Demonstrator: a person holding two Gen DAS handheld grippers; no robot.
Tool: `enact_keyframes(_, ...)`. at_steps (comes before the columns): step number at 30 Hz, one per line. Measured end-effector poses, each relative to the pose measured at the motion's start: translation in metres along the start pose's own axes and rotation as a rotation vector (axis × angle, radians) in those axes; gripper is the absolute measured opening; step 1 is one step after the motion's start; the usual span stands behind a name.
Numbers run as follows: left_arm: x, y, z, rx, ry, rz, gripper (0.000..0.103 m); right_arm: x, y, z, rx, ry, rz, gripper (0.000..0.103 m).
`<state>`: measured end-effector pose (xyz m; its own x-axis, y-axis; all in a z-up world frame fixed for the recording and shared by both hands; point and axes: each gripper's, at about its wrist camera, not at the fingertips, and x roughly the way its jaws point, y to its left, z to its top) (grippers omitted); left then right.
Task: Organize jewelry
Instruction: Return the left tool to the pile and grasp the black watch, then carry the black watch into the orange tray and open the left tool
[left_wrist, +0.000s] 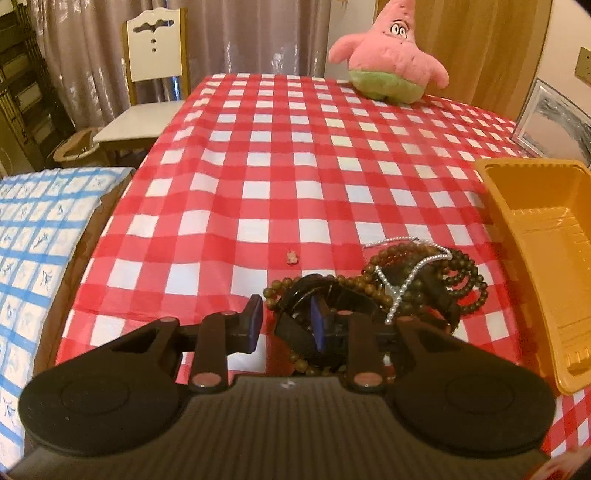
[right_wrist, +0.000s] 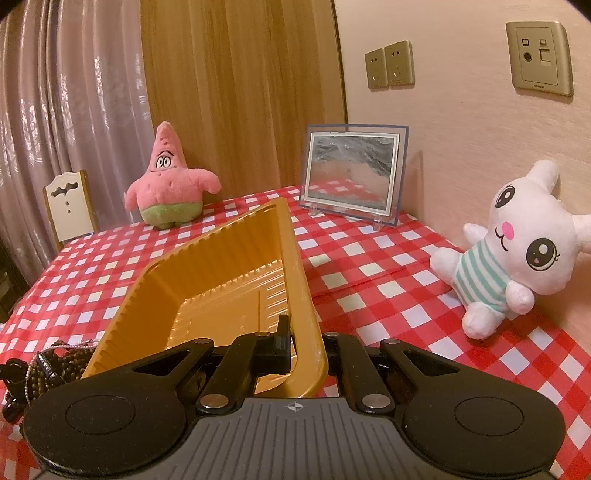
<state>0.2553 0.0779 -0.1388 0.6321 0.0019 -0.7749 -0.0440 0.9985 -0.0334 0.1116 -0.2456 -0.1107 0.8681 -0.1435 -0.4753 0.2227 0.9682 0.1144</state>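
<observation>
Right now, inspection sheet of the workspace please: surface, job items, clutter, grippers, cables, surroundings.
Surface: red-and-white checked tablecloth, lightly creased.
Job's things: tangled jewelry pile of brown bead strands, a pearl strand and black pieces; empty orange tray beside it; one small trinket lying apart.
Clutter: pink starfish plush, white bunny plush, framed picture.
Grippers: left hand-held gripper at the pile's edge, jaws opening, one finger in among the black pieces; right hand-held gripper shut on the tray's rim.
Cables: nothing seen.
Surroundings: curtains, white chair, wall sockets, blue checked cloth.
</observation>
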Motion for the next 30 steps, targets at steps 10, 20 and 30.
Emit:
enact_keyframes(10, 0.002, 0.005, -0.007, 0.021, 0.010, 0.007, 0.019, -0.002, 0.000, -0.003, 0.004, 0.007, 0.002, 0.006)
enact_keyframes(20, -0.001, 0.004, -0.005, 0.101, -0.016, -0.033, 0.012, -0.002, 0.000, -0.003, 0.010, 0.010, 0.003, 0.006)
enact_keyframes(30, -0.017, 0.003, -0.003, 0.112, -0.053, -0.059, 0.011, -0.003, 0.002, -0.005, 0.011, 0.008, 0.001, 0.006)
